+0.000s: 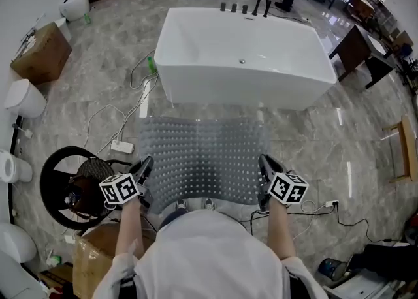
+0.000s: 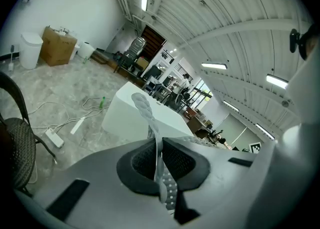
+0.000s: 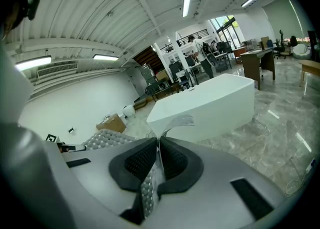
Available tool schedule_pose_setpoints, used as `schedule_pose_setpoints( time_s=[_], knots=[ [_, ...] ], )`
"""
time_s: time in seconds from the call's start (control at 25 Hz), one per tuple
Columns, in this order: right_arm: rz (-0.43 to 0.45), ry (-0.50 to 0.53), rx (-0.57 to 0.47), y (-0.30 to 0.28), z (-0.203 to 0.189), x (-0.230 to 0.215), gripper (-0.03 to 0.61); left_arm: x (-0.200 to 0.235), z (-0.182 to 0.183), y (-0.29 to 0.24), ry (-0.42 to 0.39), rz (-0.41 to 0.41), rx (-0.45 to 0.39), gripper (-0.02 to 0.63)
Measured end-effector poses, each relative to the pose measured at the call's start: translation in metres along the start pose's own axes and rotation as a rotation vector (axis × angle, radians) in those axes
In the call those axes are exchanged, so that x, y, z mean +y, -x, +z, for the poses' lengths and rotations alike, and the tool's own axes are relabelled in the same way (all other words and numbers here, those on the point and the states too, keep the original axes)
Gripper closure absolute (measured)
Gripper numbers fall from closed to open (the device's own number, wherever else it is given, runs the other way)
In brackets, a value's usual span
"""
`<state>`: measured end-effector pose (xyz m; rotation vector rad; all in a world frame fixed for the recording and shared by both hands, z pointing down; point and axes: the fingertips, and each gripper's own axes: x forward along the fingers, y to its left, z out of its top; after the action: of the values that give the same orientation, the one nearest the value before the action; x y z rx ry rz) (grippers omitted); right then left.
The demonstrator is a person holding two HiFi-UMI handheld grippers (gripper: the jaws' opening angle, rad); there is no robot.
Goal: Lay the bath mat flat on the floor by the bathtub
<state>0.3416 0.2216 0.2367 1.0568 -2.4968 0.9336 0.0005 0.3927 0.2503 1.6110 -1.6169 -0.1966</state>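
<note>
The person wears a white short-sleeved shirt [image 1: 209, 252]. The left gripper [image 1: 145, 162] and the right gripper [image 1: 264, 160] are dark-bodied, and each carries a white cube [image 1: 121, 188] printed with black square markers. In the gripper views their housings [image 2: 100, 173] are smooth grey, with black pads [image 2: 141, 160] textured in a fine grid.

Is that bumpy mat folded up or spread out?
Spread out: the bath mat stretches open between the left gripper and right gripper, each clamped on a side edge.
</note>
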Motion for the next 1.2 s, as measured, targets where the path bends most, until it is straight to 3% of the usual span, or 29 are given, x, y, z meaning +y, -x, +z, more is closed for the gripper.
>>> schedule_pose_setpoints(
  time_s=[0.4,0.64,1.2],
  knots=[
    [0.026,0.021,0.015,0.001,0.010,-0.018,0.538,-0.007,-0.009,-0.005,-0.005,0.056,-0.008,0.572],
    [0.024,0.017,0.027,-0.014,0.005,-0.012,0.537,0.010,-0.006,-0.006,0.005,0.068,-0.002,0.572],
    [-0.051,-0.003,0.008,-0.086,0.032,0.019,0.538,0.068,0.064,-0.052,0.007,0.011,0.038,0.572]
  ],
)
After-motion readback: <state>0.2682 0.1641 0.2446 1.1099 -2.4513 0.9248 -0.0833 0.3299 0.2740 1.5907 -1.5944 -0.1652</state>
